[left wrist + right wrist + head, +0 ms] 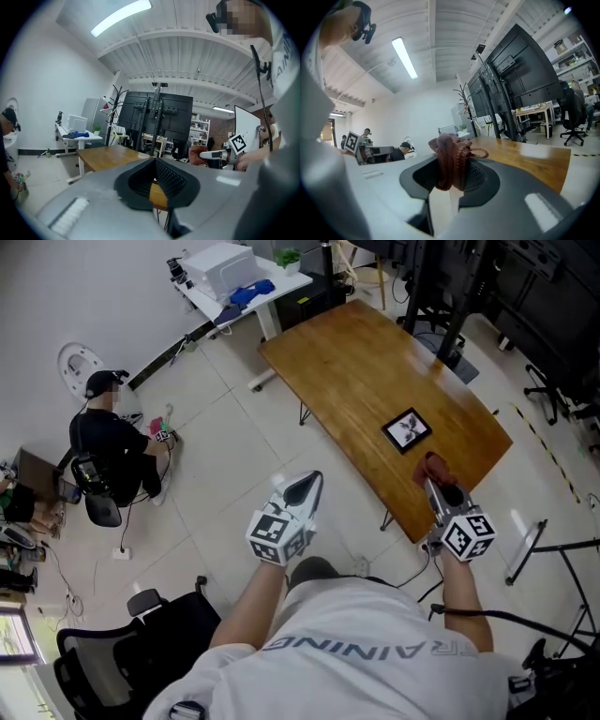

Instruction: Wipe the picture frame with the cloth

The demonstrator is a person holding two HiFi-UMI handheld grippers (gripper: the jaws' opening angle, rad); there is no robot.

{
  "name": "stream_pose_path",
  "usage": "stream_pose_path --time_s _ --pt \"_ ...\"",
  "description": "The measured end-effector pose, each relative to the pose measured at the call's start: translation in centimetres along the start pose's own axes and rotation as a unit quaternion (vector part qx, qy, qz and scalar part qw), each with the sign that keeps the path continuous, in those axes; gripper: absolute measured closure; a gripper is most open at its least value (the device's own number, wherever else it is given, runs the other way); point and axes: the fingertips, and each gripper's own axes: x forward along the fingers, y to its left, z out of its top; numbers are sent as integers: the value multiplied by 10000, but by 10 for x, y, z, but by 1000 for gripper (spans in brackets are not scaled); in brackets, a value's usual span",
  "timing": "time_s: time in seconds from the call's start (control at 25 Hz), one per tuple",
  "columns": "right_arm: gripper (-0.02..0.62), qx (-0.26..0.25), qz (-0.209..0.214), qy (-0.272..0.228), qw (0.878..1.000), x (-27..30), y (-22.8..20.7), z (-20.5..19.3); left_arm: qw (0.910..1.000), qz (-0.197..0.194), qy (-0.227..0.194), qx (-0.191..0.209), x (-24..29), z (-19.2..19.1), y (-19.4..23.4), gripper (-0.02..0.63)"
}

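Note:
A small black picture frame (407, 430) lies flat on the wooden table (366, 362), near its right end. My right gripper (437, 486) hovers over the table's near corner, just short of the frame, shut on a bunched reddish-brown cloth (433, 467). In the right gripper view the cloth (451, 157) is pinched between the black pads and sticks out above them. My left gripper (302, 491) is held over the tiled floor, left of the table, its jaws shut with nothing between them. In the left gripper view the table (104, 157) lies ahead of the jaws.
A person (111, 448) sits on the floor at the left beside a chair. A white desk (230, 282) stands at the back. Black screen stands (450, 296) rise behind the table, and stand legs (548, 554) lie to its right. An office chair (112, 648) is near left.

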Motion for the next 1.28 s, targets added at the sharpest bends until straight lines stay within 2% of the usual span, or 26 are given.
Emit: stream_pose_path --time_s 0.16,0.4,0.64,0.84,1.12,1.28 --pt "485 93 -243 23 9997 29 -24 9 9995 -294 82 62 55 14 27 600" --pt "484 282 -1084 -29 9937 79 -67 14 9920 -1192 407 89 164 10 73 600" --pt "484 607 -2204 -264 9732 102 -105 27 9671 -2332 982 271 256 -4 81 600" --pt "485 918 -2730 -437 9566 113 -129 31 9476 -2895 1271 455 307 -4 80 600" --pt "484 1366 -3103 -600 9389 98 -161 11 9172 -3506 1731 763 359 -25 37 600" --pt "483 1644 -2996 -557 9382 100 -181 -4 9045 -3651 1994 939 380 -44 14 600"
